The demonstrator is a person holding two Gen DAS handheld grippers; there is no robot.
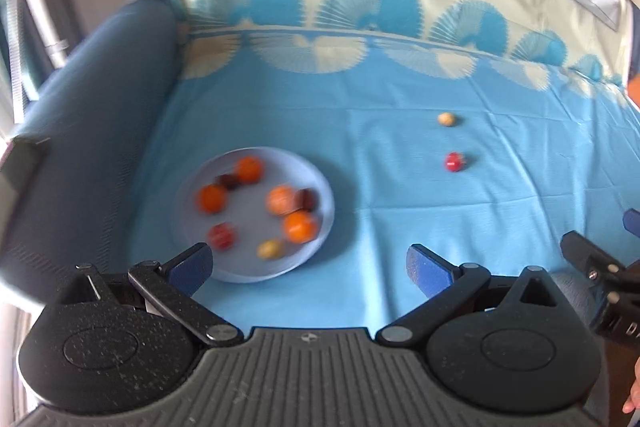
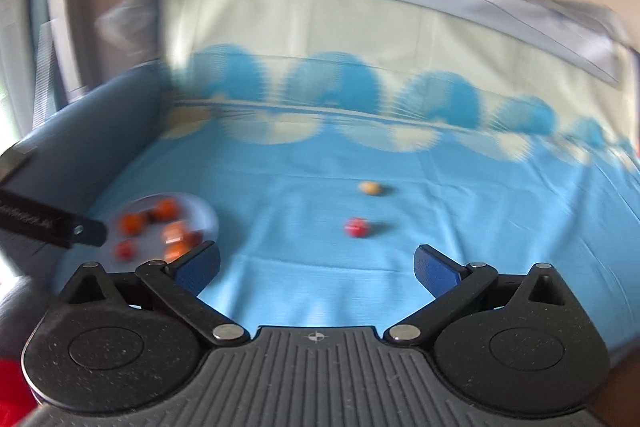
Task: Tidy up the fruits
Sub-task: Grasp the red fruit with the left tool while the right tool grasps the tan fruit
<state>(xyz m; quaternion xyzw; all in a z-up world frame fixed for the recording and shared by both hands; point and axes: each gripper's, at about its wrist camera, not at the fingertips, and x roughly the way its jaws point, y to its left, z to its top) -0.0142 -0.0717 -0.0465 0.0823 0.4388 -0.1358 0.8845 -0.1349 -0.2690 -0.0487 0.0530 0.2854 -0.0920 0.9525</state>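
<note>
A pale blue plate (image 1: 224, 267) lies on the blue cloth and holds several small fruits, orange, red, dark and yellowish. My left gripper (image 1: 308, 265) hangs open just in front of it, nothing between its blue pads. Farther right on the cloth lie a small red fruit (image 1: 454, 161) and a beige fruit (image 1: 446, 119). In the right wrist view the red fruit (image 2: 356, 227) and the beige fruit (image 2: 369, 187) sit ahead of my open right gripper (image 2: 316, 267), and the plate (image 2: 206, 217) is at the left. Both views are blurred.
A blue-grey padded armrest (image 1: 88, 131) borders the cloth on the left. The cloth (image 1: 360, 99) runs up a backrest with a fan pattern. The right gripper's body (image 1: 600, 267) shows at the right edge of the left wrist view.
</note>
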